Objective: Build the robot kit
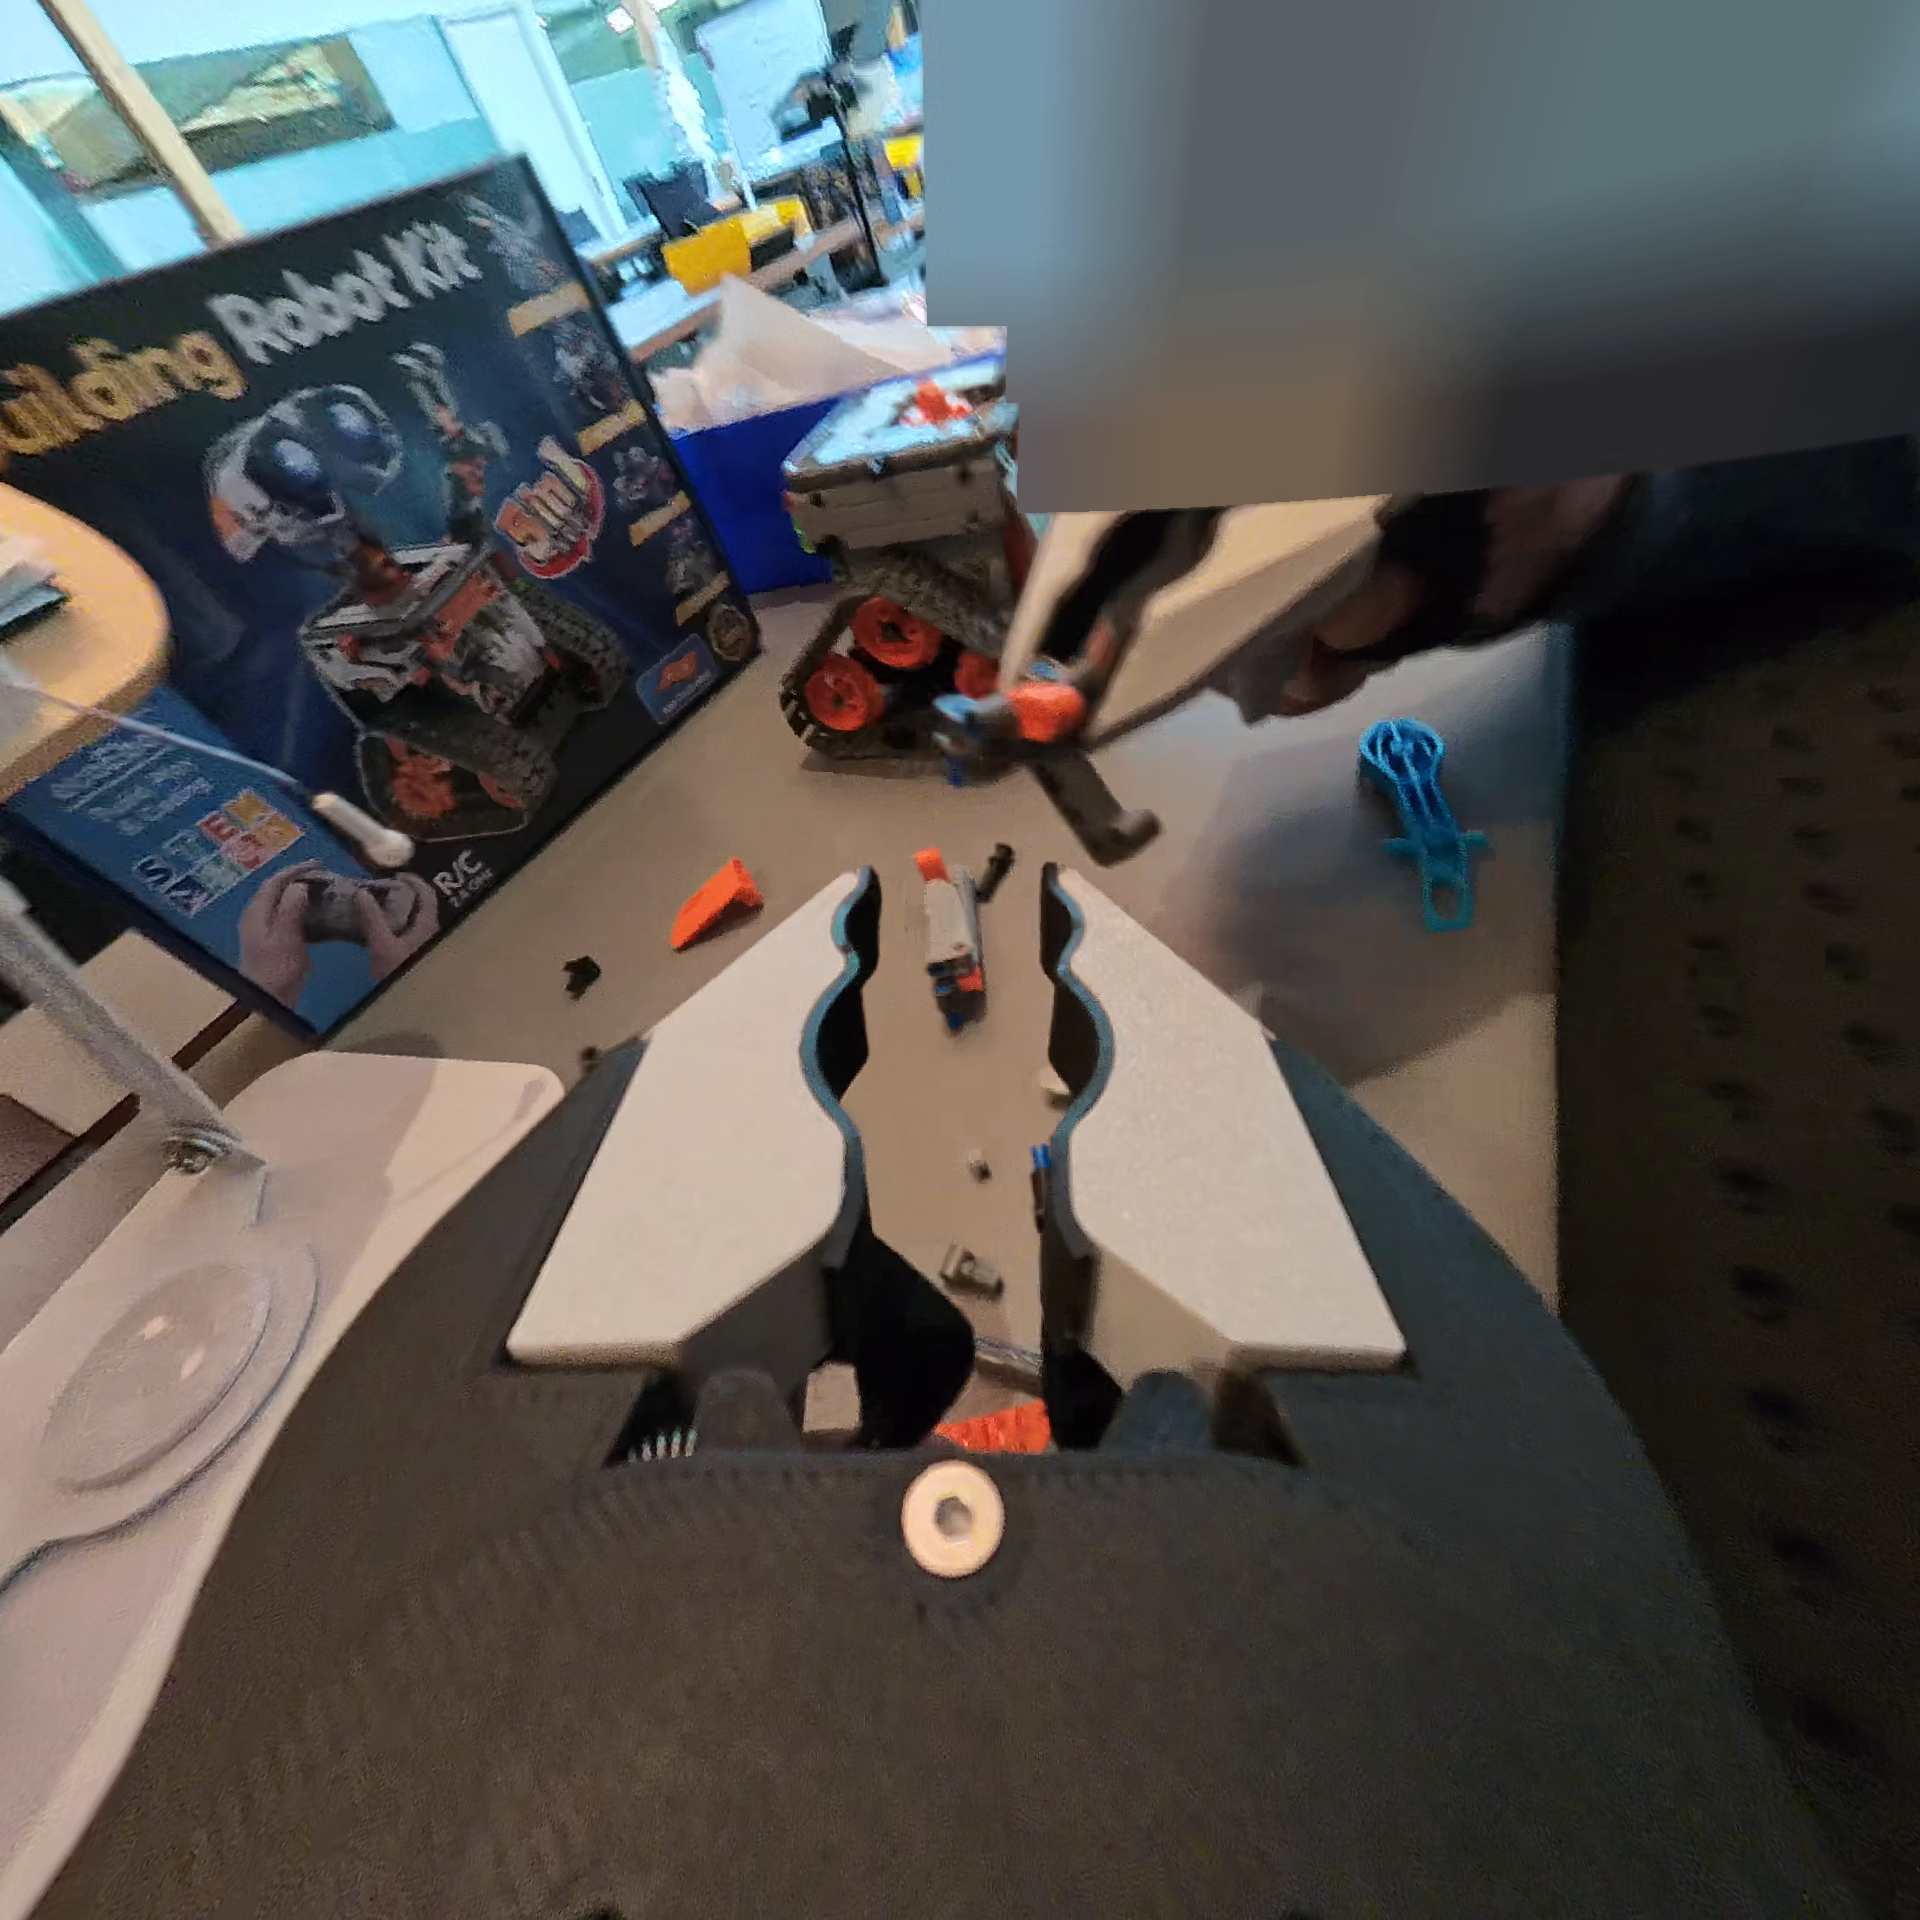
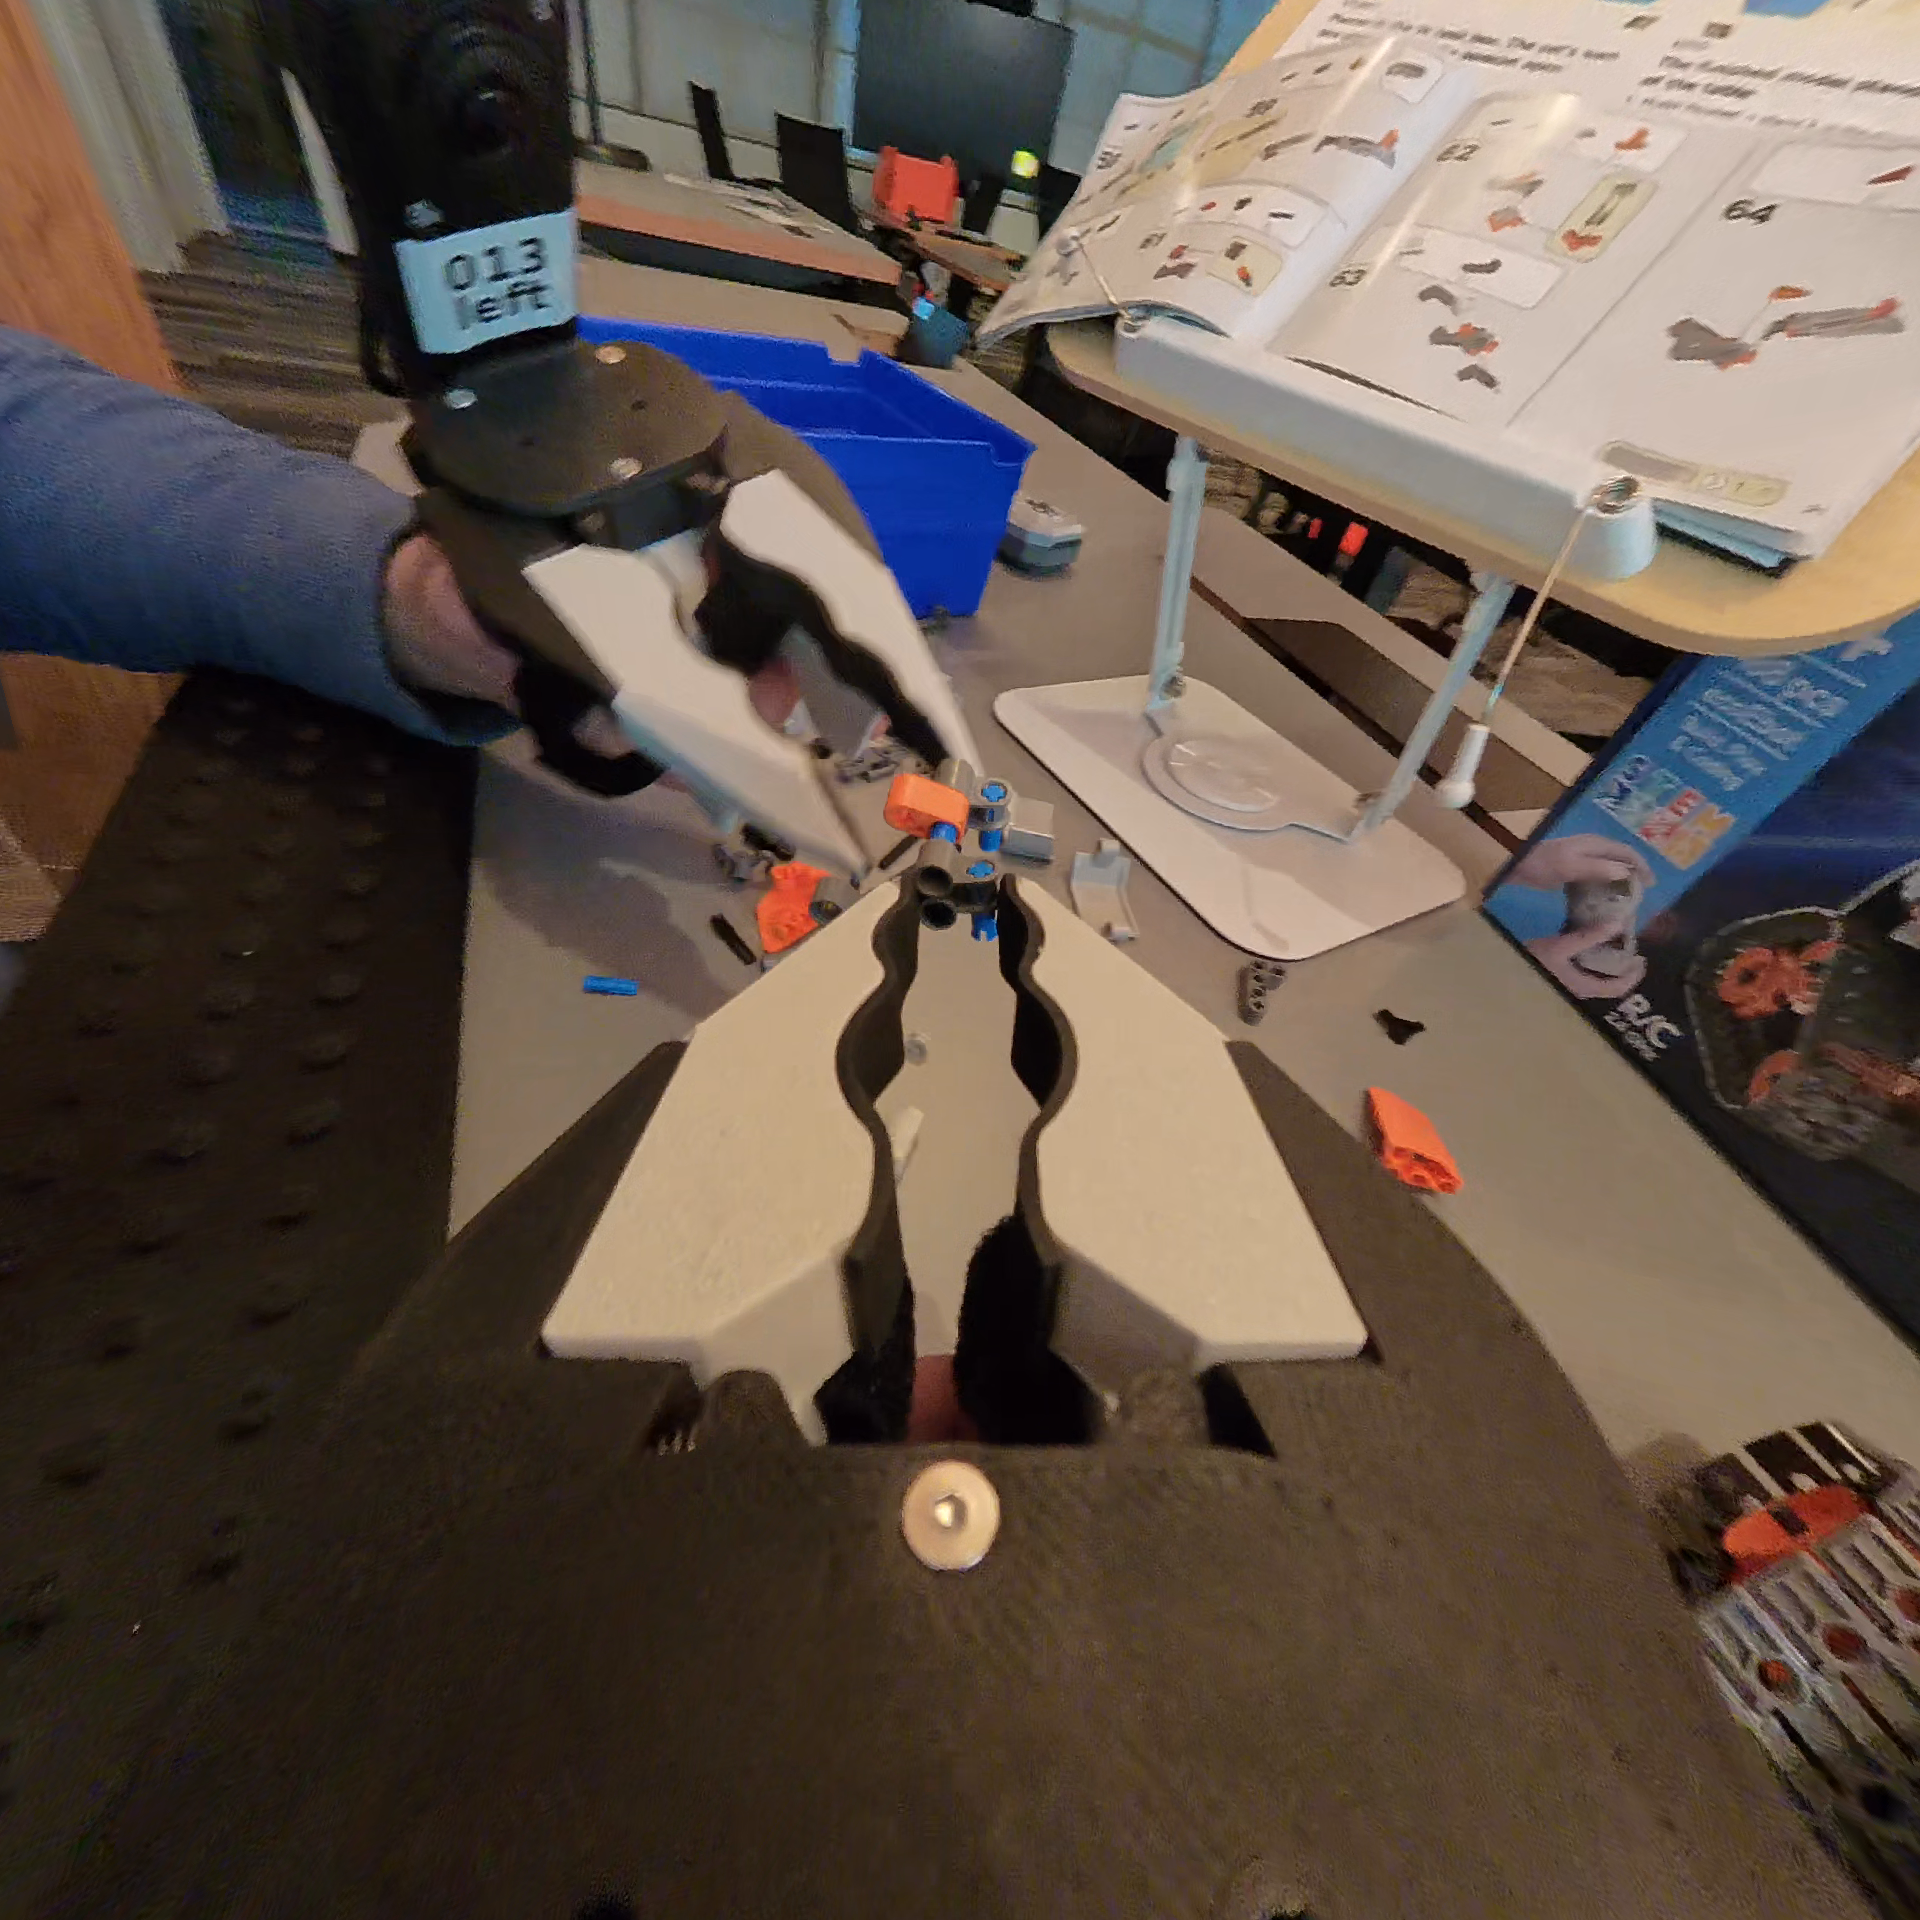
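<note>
My right gripper [image 2: 954,899] is shut on a small brick assembly [image 2: 951,847] of dark grey, blue and orange parts and holds it above the grey table [image 2: 1558,1247]. The left wrist view shows it [image 1: 1039,707] too, with a dark grey beam [image 1: 1101,816] hanging below the tips. My left gripper [image 1: 961,883] is open and empty. A small grey, orange and blue assembly [image 1: 954,935] lies on the table between its tips. In the right wrist view the left gripper [image 2: 920,821] comes in from the left, its tips beside the orange part of the held assembly.
A robot kit box [image 1: 364,623] leans at the left and a tracked robot model [image 1: 894,582] stands beyond. An open manual [image 2: 1455,260] rests on a white stand [image 2: 1351,894]. There is a blue bin [image 2: 883,447], a blue tool [image 1: 1418,821], an orange wedge [image 1: 717,899] and small loose parts. My right tips are roughly 20 cm from the tracked robot model [image 1: 894,582].
</note>
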Demonstrator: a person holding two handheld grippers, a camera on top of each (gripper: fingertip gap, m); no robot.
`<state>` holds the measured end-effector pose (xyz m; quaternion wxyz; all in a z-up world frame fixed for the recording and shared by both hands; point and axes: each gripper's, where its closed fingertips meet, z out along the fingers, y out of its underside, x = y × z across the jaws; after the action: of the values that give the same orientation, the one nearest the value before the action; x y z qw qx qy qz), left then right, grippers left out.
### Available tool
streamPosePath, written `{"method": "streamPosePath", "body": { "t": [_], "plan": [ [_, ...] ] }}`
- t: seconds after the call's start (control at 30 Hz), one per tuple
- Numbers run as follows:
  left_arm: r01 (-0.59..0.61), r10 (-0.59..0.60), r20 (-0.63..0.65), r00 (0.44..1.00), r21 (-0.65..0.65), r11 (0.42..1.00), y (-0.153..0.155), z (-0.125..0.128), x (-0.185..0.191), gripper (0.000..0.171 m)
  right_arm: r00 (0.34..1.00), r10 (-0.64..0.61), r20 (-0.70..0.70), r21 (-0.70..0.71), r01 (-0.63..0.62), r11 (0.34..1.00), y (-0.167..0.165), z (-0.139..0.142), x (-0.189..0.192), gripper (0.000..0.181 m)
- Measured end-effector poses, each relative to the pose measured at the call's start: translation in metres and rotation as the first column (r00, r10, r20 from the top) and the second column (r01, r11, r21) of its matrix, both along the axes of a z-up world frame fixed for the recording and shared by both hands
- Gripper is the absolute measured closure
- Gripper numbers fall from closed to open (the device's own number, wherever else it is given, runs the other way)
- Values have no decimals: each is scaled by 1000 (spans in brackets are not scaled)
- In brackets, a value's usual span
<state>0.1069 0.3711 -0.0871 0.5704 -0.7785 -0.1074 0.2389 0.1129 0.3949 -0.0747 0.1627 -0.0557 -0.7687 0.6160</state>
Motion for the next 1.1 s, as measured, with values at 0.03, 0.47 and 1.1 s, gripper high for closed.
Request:
{"method": "streamPosePath", "body": {
  "t": [0.03,0.47,1.1],
  "plan": [
    [4,-4,19,1000,51,999,-2,9,-2,143,1000,14,5,-5,-14,1000,0,0,1,168],
    [136,-131,-60,990,106,985,7,24,13,166,995,102,15,-22,-102,995,-5,3,15,169],
    [271,-322,245,914,223,937,33,8,35,161,989,149,-8,-104,-149,983,-9,14,23,169]
  ]
}}
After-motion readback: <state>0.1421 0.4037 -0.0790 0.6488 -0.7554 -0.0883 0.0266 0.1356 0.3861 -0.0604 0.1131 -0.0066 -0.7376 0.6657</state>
